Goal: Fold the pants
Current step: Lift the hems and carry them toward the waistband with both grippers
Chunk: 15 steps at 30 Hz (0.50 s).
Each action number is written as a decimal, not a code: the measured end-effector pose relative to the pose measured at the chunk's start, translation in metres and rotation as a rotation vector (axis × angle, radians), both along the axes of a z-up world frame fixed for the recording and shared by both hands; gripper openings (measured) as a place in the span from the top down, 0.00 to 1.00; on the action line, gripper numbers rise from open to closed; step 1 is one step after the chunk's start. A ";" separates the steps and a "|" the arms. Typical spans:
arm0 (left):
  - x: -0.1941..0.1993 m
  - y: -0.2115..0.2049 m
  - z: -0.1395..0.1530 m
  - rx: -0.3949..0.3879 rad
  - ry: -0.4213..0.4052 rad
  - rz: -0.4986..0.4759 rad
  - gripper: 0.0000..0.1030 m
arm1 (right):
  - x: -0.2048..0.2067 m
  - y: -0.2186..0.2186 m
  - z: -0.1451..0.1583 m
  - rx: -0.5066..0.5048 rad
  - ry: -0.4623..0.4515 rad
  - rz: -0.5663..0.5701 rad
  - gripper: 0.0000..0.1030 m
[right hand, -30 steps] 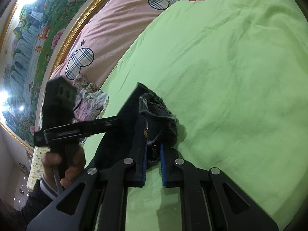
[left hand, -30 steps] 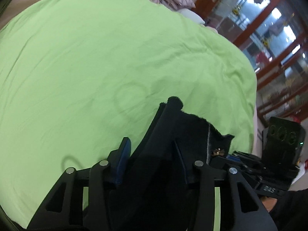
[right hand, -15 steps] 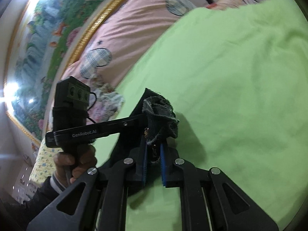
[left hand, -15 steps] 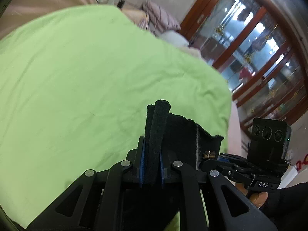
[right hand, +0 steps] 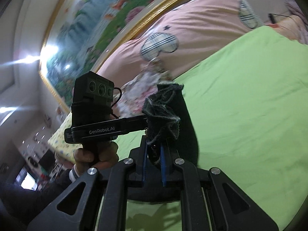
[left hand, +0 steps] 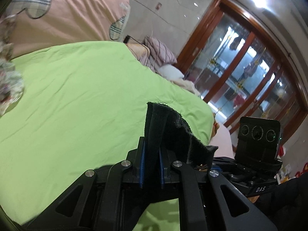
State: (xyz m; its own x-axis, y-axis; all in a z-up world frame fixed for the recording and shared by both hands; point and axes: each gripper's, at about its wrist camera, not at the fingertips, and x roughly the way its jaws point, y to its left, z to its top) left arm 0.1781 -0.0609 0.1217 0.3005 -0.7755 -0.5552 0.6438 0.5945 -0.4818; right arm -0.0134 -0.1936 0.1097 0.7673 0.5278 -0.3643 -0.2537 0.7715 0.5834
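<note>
I see a bed (left hand: 80, 104) with a green sheet; a pink pillow (right hand: 192, 28) and maybe flowery cloth (right hand: 138, 94) lie on it.

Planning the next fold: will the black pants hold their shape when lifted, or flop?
Probably floppy: the black pants sag between the left hand-held gripper and the right hand-held gripper. The frayed edge bunches, so likely soft. Seemingly unlikely to slip from either.

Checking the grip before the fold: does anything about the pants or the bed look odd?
Only one thing: the black pants end in a frayed, ragged edge, bunched in the right gripper. The left gripper pinches a flat, even layer. The green sheet lies smooth.
</note>
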 end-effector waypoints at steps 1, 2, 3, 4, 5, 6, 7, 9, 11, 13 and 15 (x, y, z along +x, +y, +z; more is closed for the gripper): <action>-0.003 0.009 -0.003 -0.010 0.007 0.015 0.90 | 0.001 0.006 -0.001 -0.007 0.002 0.013 0.88; -0.006 0.017 -0.006 -0.019 0.016 0.025 0.90 | 0.003 0.014 -0.002 -0.015 0.005 0.030 0.88; -0.009 0.026 -0.009 -0.031 0.027 0.040 0.90 | 0.005 0.019 -0.002 -0.019 0.008 0.040 0.88; -0.012 0.037 -0.014 -0.046 0.036 0.060 0.90 | 0.008 0.025 -0.005 -0.022 0.014 0.058 0.88; -0.016 0.046 -0.017 -0.058 0.043 0.072 0.90 | 0.009 0.029 -0.009 -0.023 0.020 0.072 0.88; -0.019 0.055 -0.022 -0.071 0.052 0.087 0.90 | 0.012 0.035 -0.012 -0.024 0.027 0.090 0.88; -0.022 0.066 -0.028 -0.084 0.061 0.107 0.90 | 0.014 0.041 -0.016 -0.025 0.035 0.110 0.88; -0.026 0.082 -0.038 -0.104 0.081 0.135 0.90 | 0.019 0.053 -0.021 -0.035 0.051 0.140 0.88; -0.031 0.097 -0.049 -0.119 0.098 0.166 0.90 | 0.025 0.065 -0.028 -0.043 0.075 0.175 0.88; -0.034 0.108 -0.061 -0.127 0.118 0.197 0.90 | 0.032 0.074 -0.036 -0.049 0.097 0.205 0.88; -0.036 0.115 -0.071 -0.128 0.138 0.219 0.90 | 0.036 0.080 -0.042 -0.057 0.116 0.224 0.88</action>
State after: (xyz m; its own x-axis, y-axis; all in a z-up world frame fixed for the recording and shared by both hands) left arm 0.1424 0.0542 0.0502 0.3972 -0.7669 -0.5040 0.4299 0.6407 -0.6361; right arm 0.0224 -0.1136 0.0672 0.5846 0.6561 -0.4772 -0.3563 0.7361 0.5756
